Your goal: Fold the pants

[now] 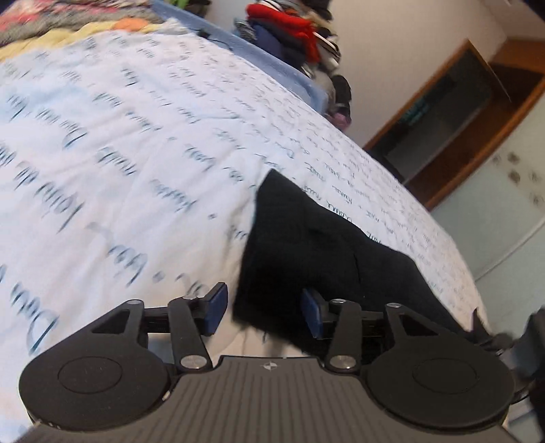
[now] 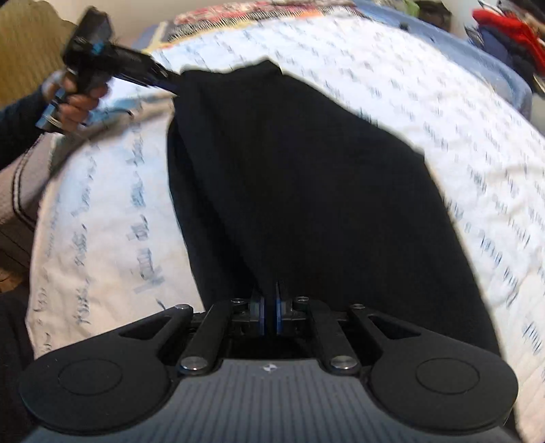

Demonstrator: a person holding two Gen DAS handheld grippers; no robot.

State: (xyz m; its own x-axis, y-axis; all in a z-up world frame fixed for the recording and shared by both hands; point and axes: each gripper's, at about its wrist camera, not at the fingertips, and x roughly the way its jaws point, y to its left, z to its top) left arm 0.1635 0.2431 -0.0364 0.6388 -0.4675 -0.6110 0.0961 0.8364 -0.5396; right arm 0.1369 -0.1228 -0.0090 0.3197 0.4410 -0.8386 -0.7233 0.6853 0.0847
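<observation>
The black pants (image 2: 306, 191) are spread on the bedspread (image 2: 102, 204), pinched by the right hand-held gripper (image 2: 269, 315); the left hand-held gripper (image 1: 264, 310) is spread wide at their edge; folding seems barely begun.

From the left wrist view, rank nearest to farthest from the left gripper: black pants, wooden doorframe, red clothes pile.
1. black pants, at the left gripper, by its right finger.
2. wooden doorframe, right, beyond the bed.
3. red clothes pile, top, past the bed's far edge.
</observation>
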